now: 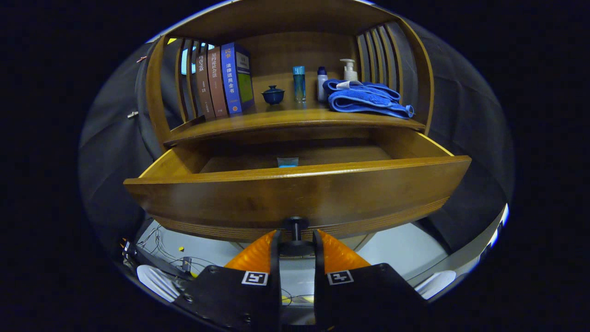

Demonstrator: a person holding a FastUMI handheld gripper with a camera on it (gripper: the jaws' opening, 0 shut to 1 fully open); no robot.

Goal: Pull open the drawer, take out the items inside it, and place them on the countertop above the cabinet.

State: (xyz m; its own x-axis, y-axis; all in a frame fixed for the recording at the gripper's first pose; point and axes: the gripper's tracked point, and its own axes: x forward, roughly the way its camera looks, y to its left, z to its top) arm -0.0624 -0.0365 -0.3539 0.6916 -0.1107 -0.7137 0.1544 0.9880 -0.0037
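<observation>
The wooden drawer point(295, 193) stands pulled out toward me from under the countertop point(295, 121). Its dark round knob point(296, 230) sits between my two fingers, and my gripper point(296, 242) is shut on it. Inside the drawer, near the middle and close behind the front panel, a small light-blue item point(287, 162) peeks over the rim; the rest of the drawer floor is partly hidden by the front panel.
On the countertop stand three upright books point(224, 80) at the left, a small dark blue lidded cup point(273, 95), a blue tube point(299, 83), a white bottle point(321, 84), a pump bottle point(349, 70) and a folded blue towel point(366, 97). Cables point(161, 249) lie on the floor below.
</observation>
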